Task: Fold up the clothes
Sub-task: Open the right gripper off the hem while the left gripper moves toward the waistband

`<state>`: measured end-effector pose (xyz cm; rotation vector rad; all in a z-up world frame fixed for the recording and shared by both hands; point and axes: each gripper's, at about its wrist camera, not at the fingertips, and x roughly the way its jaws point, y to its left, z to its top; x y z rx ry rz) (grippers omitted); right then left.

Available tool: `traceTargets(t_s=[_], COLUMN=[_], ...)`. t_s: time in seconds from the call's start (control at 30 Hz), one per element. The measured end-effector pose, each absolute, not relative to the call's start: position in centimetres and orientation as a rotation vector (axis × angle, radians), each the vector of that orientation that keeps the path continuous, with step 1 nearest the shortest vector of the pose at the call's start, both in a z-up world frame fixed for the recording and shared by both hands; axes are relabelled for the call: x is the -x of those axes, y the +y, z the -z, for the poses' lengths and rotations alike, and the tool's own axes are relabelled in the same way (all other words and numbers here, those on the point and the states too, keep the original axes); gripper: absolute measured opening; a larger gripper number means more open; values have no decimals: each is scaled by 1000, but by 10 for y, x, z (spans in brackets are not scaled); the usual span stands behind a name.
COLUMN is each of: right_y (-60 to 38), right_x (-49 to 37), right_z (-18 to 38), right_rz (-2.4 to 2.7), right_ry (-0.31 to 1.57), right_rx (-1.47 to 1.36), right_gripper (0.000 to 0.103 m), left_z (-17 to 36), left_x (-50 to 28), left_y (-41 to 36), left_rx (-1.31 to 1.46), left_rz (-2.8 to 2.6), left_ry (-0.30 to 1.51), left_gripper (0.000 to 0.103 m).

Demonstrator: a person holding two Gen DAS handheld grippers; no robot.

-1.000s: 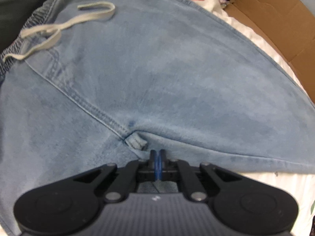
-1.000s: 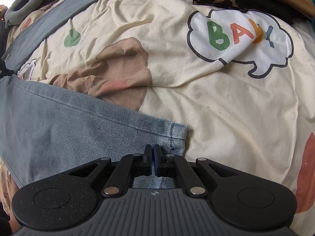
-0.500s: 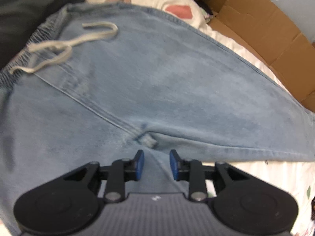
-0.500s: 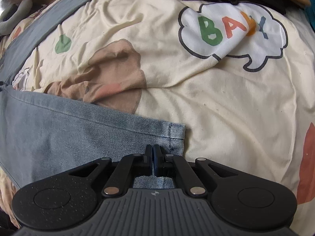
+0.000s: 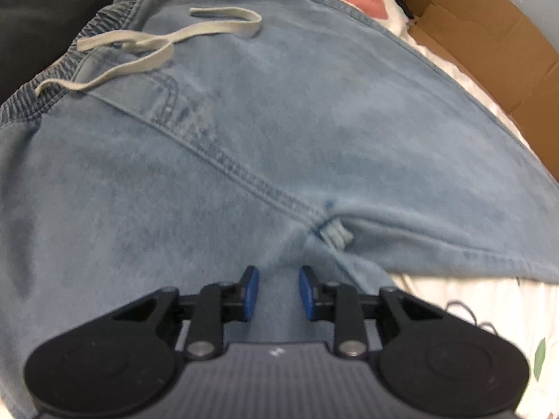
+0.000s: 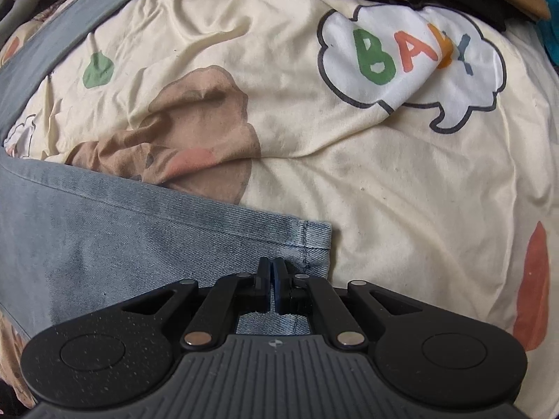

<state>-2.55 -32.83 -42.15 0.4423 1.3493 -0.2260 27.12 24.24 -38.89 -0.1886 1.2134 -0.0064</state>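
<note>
The jeans (image 5: 279,132) lie flat across the printed bedsheet (image 6: 401,181), with the right gripper (image 6: 271,272) clamped, seemingly on the leg hem at six o'clock to anchor it, and the left gripper (image 5: 276,293) part-open, closing emptily below the crotch.

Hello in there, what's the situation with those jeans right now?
Left gripper closing, pads apart, over jeans near crotch, nothing pinched. Right gripper shut on hem. Drawstring loose on the waistband; nothing blocking.
</note>
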Motion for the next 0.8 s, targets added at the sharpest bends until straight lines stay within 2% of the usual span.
traceTargets(t_s=[0.13,0.23,0.33,0.47,0.5,0.53,0.57,0.8], right_y=[-322,-314,-309,-304,-303,-303,-303,-294], right_x=[21,16,11,5,4,4,4,0], right_z=[413,411,410,410,411,411,411,413], right_rz=[199,182,162,135,136,138,138,116], right_ry=[1324,1315,1310,1300,1296,1292,1289,1305], right_rx=[-420,-383,-360,-348,-348,-348,-349,-293], right_gripper=[6,7,7,10,24,35,37,38], left_z=[389,381,368,351,349,346,344,348], left_x=[-291,-301,-301,-287,-283,-278,-274,-252], left_y=[251,267,287,320,327,335,342,392], left_rx=[173,182,201,186,186,183,179,185], left_rz=[3,-19,-21,-33,-34,-40,-47,-162], left_ry=[1199,1174,1134,1084,1073,1062,1052,1055], left_gripper=[13,12,25,34,38,50,55,53])
